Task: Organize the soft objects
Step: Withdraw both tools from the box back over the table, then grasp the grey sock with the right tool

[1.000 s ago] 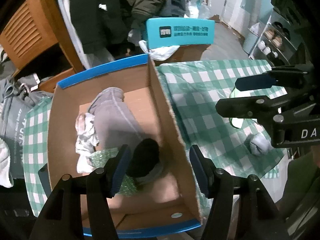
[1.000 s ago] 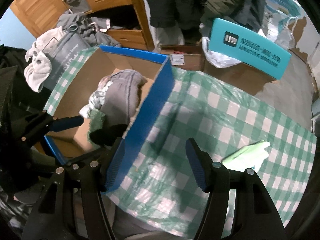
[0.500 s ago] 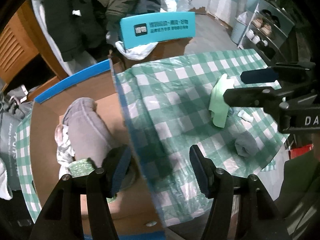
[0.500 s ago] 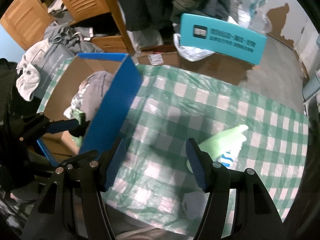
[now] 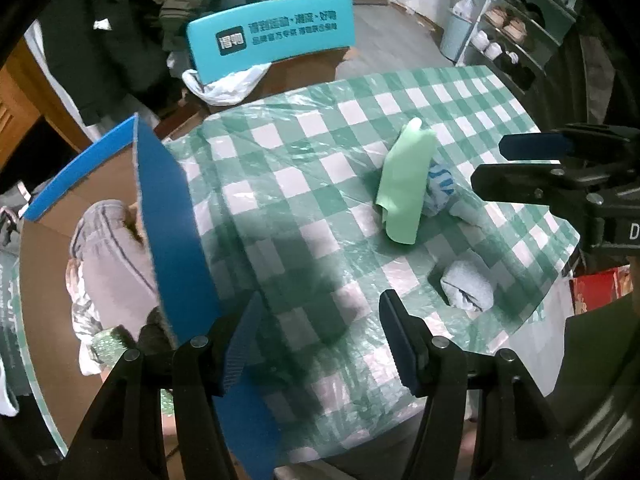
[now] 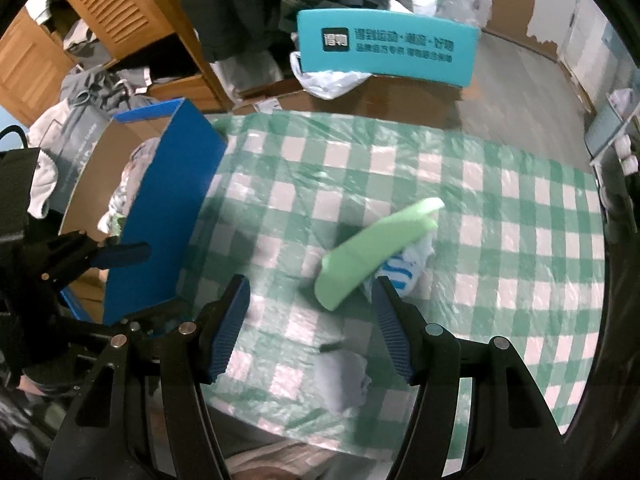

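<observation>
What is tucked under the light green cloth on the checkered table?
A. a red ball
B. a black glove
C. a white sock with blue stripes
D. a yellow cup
C: a white sock with blue stripes pokes out from under the light green cloth on the checkered table.

Pretty cluttered room: grey floor (image 6: pixel 516 76), louvered wooden cabinet doors (image 6: pixel 100 8) off to the left, dark coats (image 5: pixel 120 28) hanging at the back. Green-and-white checked tablecloth (image 5: pixel 320 152) under clear plastic on the table, teal chair back (image 5: pixel 272 36) with printed lettering just behind it, white plastic bag (image 5: pixel 224 84) below that. Shoe rack (image 5: pixel 516 28) on the far right, dim indoor light overall.
</observation>
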`<state>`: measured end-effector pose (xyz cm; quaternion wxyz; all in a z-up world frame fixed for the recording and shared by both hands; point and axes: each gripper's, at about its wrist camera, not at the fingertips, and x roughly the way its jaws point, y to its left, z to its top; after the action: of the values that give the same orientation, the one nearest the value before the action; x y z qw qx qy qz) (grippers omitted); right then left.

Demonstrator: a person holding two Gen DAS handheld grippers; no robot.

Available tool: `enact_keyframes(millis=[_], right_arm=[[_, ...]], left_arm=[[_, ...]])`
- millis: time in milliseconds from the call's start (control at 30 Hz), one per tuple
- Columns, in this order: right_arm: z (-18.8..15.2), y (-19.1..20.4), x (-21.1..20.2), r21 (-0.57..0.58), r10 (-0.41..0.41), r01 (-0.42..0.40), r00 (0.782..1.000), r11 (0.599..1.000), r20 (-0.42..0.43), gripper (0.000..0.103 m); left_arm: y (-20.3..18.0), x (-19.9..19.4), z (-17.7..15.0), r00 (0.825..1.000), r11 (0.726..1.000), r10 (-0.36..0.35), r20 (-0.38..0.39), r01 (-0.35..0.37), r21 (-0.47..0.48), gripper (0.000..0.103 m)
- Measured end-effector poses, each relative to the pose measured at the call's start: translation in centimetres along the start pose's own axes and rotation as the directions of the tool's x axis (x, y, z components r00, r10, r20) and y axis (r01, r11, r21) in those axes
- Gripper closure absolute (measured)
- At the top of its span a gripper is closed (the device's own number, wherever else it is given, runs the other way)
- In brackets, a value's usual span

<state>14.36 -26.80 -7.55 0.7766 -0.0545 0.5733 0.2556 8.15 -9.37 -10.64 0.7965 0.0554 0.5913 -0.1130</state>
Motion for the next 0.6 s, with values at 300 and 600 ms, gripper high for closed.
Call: enact_keyframes(millis=[300,600], right_arm=[[-2.6,-1.6,2.4,0.007,-0.024,0.024,0.998,1.000,-0.059,0.039],[-4.9,-2.6,4.9,0.009,-0.027,0.029,0.990,1.000,-0.139,0.039]], left_arm=[[-1.8,1.9,-0.4,0.999,1.000,0.000,-0.040,0.001,0.026,0.040],[-3.0,4.3,-0.9,0.997,0.999,0.004,-0.079,-0.001,0.040,0.036]])
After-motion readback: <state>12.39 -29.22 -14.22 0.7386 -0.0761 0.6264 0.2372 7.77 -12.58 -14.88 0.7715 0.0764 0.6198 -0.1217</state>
